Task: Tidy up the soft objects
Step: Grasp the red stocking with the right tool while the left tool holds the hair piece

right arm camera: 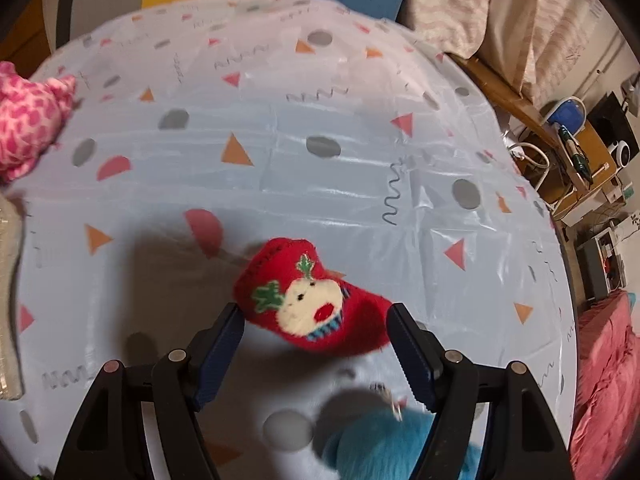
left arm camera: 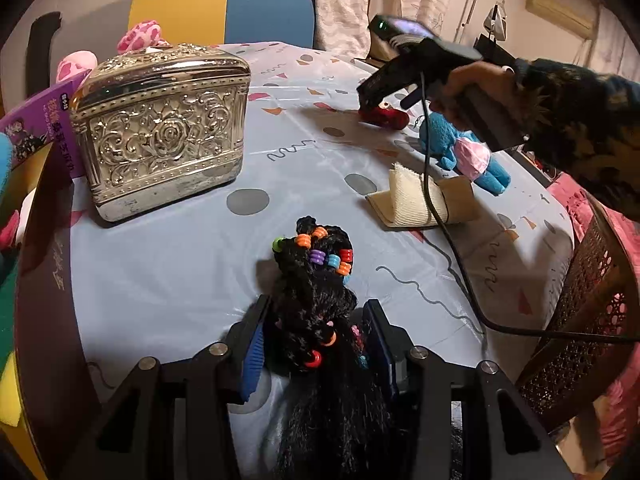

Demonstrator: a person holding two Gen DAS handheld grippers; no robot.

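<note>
Soft things lie all over the round table (left arm camera: 168,264), which has a pale blue cloth with grey dots, little triangles and squiggly lines. A purple book (left arm camera: 38,120) leans at the left edge behind the shiny metal box (left arm camera: 164,128); it has white writing on it, but the letters are too small and bent to read. No other words can be read anywhere. The left gripper (left arm camera: 316,344) has its two blue pads on each side of a black hair piece (left arm camera: 316,300) with bright beads in orange, purple, blue and red. The hair sits right between the pads and fills the gap, but one cannot tell if the pads press it tight. The hair lies on the near part of the table, in front of the box. The right gripper (right arm camera: 316,344) is wide apart and holds nothing. A small red sock (right arm camera: 312,300) with a white reindeer face, green antlers and a red nose lies on the cloth between its tips, close to the left pad and just touching the right one. In the left wrist view, a blue plush toy (left arm camera: 460,148) with a pink dress lies beside the sock, and a cream folded cloth (left arm camera: 420,200) lies nearer. A pink spotted plush (right arm camera: 28,120) sits at the far left.
</note>
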